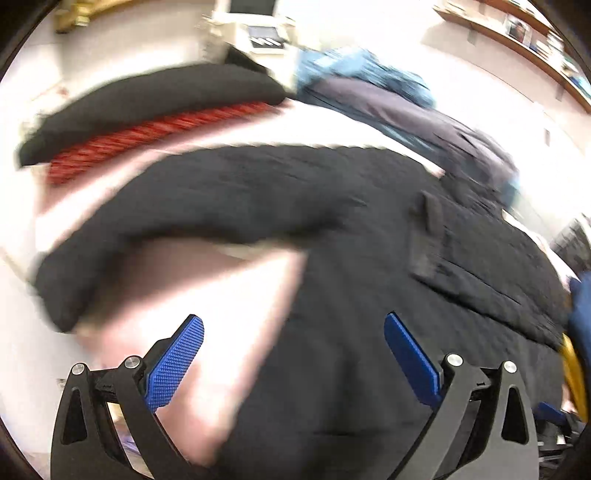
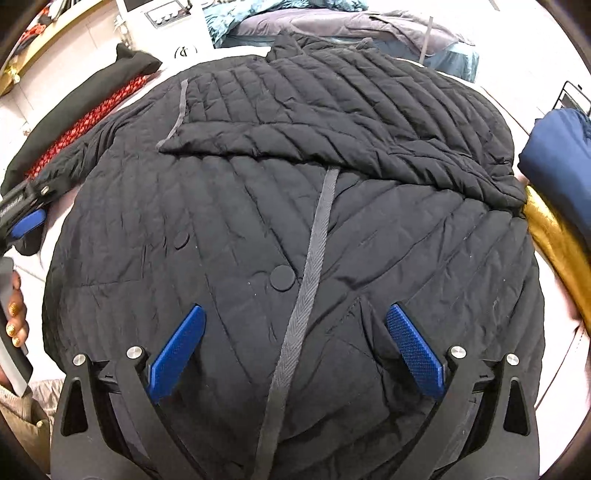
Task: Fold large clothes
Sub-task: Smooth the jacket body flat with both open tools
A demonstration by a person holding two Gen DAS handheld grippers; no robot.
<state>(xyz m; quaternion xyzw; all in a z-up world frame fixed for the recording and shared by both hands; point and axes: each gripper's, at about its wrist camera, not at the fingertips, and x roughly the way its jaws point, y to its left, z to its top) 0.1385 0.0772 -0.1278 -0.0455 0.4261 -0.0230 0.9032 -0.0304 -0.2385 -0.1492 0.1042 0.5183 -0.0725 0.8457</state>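
Note:
A large black quilted jacket (image 2: 258,206) lies spread on a pale pink surface (image 2: 37,258), front up, with a grey tape down the middle and its right sleeve folded across the chest. My right gripper (image 2: 295,343) is open and empty, just above the jacket's lower front. My left gripper (image 1: 293,350) is open and empty over the jacket's (image 1: 332,229) left side, near its outstretched left sleeve (image 1: 122,240); that view is motion-blurred. The left gripper also shows in the right wrist view (image 2: 26,218) by the sleeve's cuff.
A black and red folded garment (image 2: 88,107) lies to the left. Navy (image 2: 561,158) and gold (image 2: 554,236) fabrics lie to the right. Grey and teal bedding (image 2: 332,26) is piled behind. A white appliance (image 2: 166,22) stands at the back left.

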